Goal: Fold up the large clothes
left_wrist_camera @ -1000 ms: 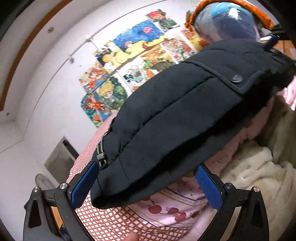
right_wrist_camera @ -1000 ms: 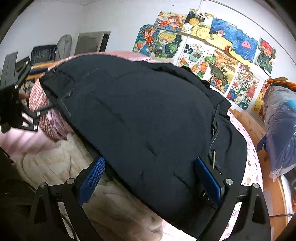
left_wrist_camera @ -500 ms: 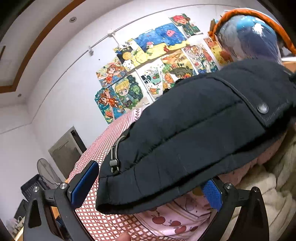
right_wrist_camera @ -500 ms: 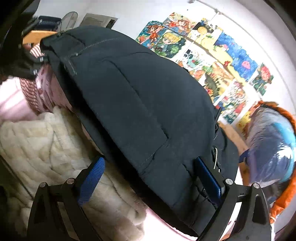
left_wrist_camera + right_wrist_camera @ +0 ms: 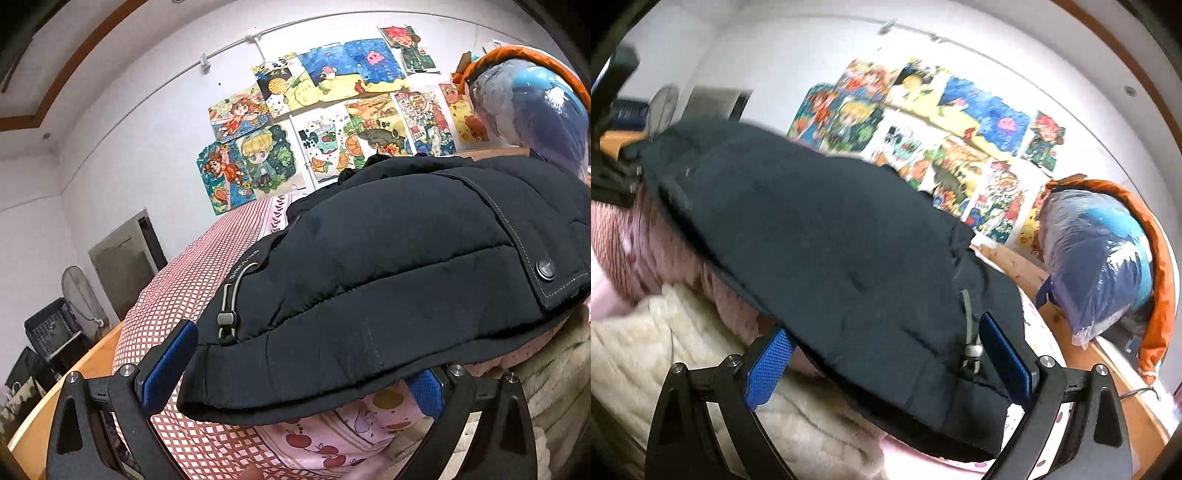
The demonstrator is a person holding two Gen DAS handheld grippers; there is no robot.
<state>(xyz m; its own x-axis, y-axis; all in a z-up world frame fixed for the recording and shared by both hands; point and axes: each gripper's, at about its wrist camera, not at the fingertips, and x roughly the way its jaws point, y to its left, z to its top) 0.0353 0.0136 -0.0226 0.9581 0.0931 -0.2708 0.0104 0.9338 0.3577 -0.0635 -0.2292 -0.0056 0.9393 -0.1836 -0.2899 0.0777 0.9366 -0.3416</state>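
Tongs spread wide at both ends of dark padded jacket (image 5: 388,266), hem edge lying between blue pads but no clamp visible. Left wrist view: left gripper (image 5: 291,373) set at bottom corner of jacket, near drawcord toggle (image 5: 226,319); left pad clear of fabric, right pad half hidden under hem, so spread wide w/ cloth in the gap, not pinched. Jacket draped over heaped bedding, red-check quilt (image 5: 192,273) to left, apple-print pink sheet (image 5: 332,439) below, cream fleece (image 5: 554,369) to right; snap flap (image 5: 546,266) toward right side. Long axis running away from camera toward drawings on wall (image 5: 332,122). Right wrist view, blurred: right gripper (image 5: 886,365) also spread wide at opposite hem corner of jacket (image 5: 820,236), second toggle (image 5: 971,350) just inside right pad; fleece (image 5: 665,350) beneath, bagged bundle (image 5: 1100,258) beyond on right. Other tool just visible at far left edge. Hem thus spans side to side btwn the two tools, each about equally near its own corner; likely next a close on both corners, then lift toward collar end.
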